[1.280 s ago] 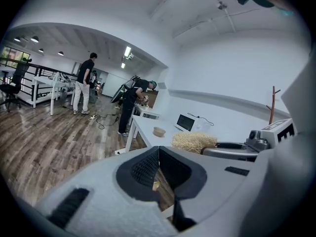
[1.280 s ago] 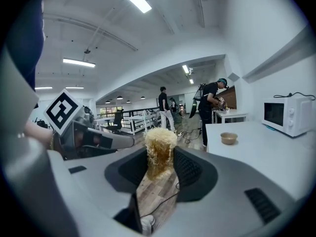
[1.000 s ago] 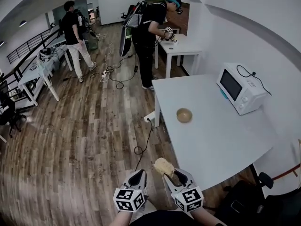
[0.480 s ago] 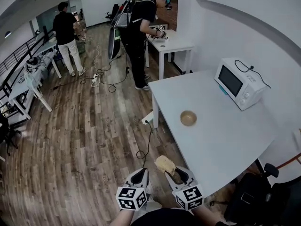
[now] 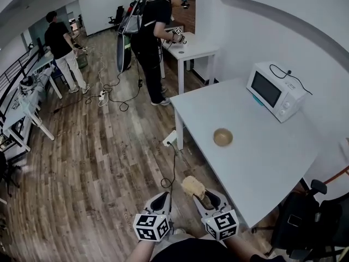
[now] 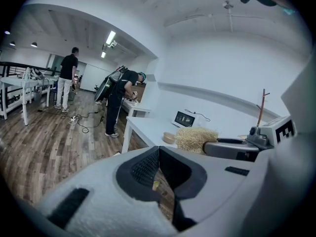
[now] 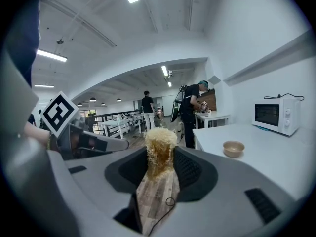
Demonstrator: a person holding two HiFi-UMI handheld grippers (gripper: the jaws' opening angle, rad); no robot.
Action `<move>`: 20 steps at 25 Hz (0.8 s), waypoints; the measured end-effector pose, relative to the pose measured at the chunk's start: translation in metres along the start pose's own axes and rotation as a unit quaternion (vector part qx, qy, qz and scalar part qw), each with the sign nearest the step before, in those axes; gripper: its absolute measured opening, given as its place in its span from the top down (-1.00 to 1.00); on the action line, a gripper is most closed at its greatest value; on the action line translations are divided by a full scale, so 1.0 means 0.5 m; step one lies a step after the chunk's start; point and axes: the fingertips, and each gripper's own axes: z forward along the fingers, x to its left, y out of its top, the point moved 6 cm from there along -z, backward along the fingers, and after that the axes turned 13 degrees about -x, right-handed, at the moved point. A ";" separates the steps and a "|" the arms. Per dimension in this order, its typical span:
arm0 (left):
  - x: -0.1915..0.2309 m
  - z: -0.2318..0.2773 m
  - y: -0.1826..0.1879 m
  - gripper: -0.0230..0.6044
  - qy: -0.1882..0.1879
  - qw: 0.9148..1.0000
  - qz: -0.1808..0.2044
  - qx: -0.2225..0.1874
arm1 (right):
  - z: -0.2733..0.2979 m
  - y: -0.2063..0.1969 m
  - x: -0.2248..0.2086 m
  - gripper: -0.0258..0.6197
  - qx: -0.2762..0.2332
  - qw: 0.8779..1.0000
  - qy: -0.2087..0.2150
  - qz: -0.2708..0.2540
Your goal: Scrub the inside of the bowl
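Down low on the left, the left gripper [image 5: 159,203] is closed with nothing in it, jaws pressed tip to tip, hanging over the wood floor [image 5: 98,162]. Just beside it, the right gripper [image 5: 206,199] is clamped on a straw-coloured scrubber [image 5: 192,186].

The scrubber's long axis runs along the jaws. Its bushy end pokes out past the tips, pointing away from the person and a bit left in the head view. It's over the floor, not over the table. From the right gripper view it sticks straight out between the pads, frizzy end in front [image 7: 159,144].

Further right, the bowl [image 5: 223,137] sits upright, mouth up, on the white table [image 5: 262,168]. It's close to the table's floor-side edge and well apart from both grippers. It's round, so no real long axis to speak of.

Past that, the microwave [image 5: 272,96] sits at the back of the table by the wall.
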 end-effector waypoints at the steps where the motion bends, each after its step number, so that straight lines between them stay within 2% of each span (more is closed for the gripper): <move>1: 0.009 0.004 0.003 0.86 -0.003 1.000 0.001 0.001 | 0.007 0.002 0.001 0.42 -0.002 1.000 -0.004 0.000; 8: 0.045 0.042 0.018 0.86 -0.021 1.000 0.004 0.009 | 0.022 0.005 -0.016 0.42 -0.002 0.999 -0.043 0.000; 15: 0.046 0.116 0.025 0.86 -0.040 0.999 0.001 0.017 | 0.021 0.006 -0.082 0.42 -0.008 0.995 -0.094 0.012; 20: 0.047 0.189 0.030 0.86 -0.056 0.998 0.004 0.027 | 0.066 0.010 -0.135 0.42 -0.014 0.994 -0.107 0.012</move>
